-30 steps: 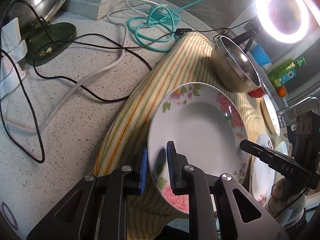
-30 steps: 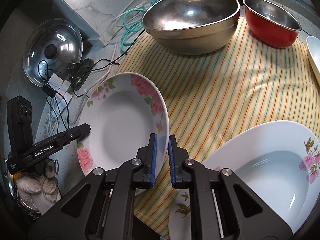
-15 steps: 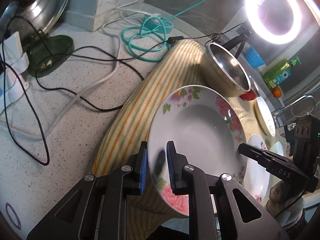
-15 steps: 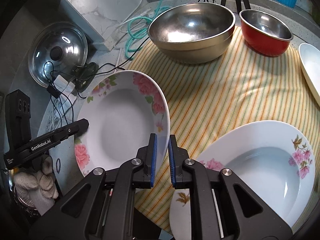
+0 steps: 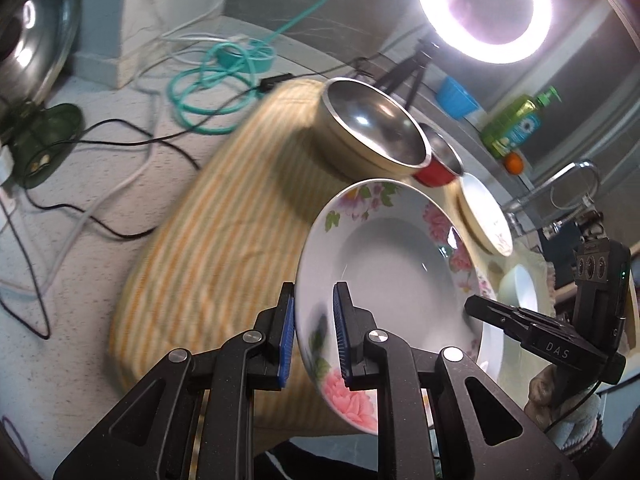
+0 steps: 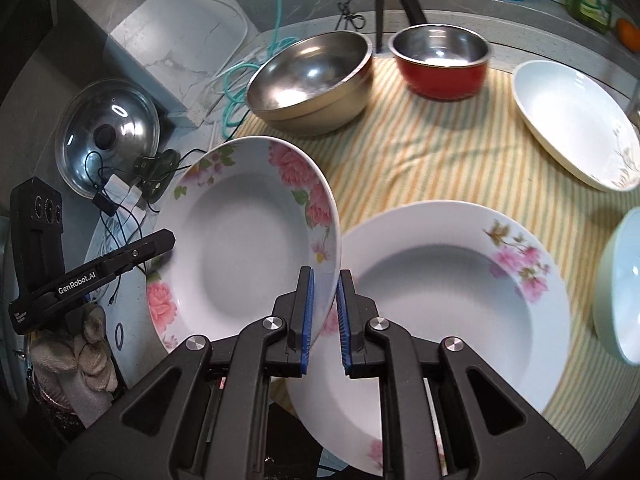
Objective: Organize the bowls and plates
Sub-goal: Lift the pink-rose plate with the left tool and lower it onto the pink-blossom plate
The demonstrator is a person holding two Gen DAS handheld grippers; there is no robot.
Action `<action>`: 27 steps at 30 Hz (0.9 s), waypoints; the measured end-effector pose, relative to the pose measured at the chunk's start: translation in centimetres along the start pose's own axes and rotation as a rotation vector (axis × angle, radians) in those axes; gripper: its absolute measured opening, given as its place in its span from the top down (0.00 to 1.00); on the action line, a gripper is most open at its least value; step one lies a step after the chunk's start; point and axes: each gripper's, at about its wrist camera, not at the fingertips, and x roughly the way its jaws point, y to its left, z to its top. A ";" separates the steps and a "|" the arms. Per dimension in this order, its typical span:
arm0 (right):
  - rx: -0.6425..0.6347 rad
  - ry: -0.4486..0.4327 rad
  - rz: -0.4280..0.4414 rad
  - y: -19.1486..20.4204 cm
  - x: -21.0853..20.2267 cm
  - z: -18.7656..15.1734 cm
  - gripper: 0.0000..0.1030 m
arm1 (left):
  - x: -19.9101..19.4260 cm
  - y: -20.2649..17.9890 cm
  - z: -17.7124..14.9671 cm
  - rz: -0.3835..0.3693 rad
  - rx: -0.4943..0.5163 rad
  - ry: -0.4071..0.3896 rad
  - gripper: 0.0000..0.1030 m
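A white deep plate with pink roses (image 5: 392, 272) hangs tilted above the striped cloth (image 5: 224, 232), held at two opposite sides of its rim. My left gripper (image 5: 314, 300) is shut on the near-left rim. My right gripper (image 6: 324, 276) is shut on the right rim of the same plate (image 6: 244, 240). Just right of it, a second floral plate (image 6: 452, 292) lies on the cloth. A steel bowl (image 6: 312, 80) and a red bowl (image 6: 440, 64) stand at the back. A cream plate (image 6: 572, 120) and a pale green bowl (image 6: 620, 288) sit to the right.
A pot lid (image 6: 108, 128) leans at the far left beside tangled black and white cables. Teal cable (image 5: 216, 80) coils behind the cloth. A ring light (image 5: 484, 4) on a tripod, a green soap bottle (image 5: 516, 124) and a faucet (image 5: 560, 184) stand at the back right.
Both grippers have lifted the rose plate off the cloth and carried it to the right, toward the second floral plate. Both grips are unchanged.
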 end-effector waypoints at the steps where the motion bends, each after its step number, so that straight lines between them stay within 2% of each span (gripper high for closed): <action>1: 0.008 -0.003 -0.004 -0.5 -0.3 -0.2 0.89 | 0.2 -0.5 -0.1 -0.009 0.010 0.004 0.84; 16: 0.133 -0.017 -0.090 -7.1 -4.2 -4.0 0.88 | 4.0 -6.9 -1.9 -0.086 0.122 0.093 0.84; 27: 0.173 -0.005 -0.130 -10.2 -5.2 -5.8 0.88 | 6.2 -9.7 -3.2 -0.094 0.175 0.147 0.84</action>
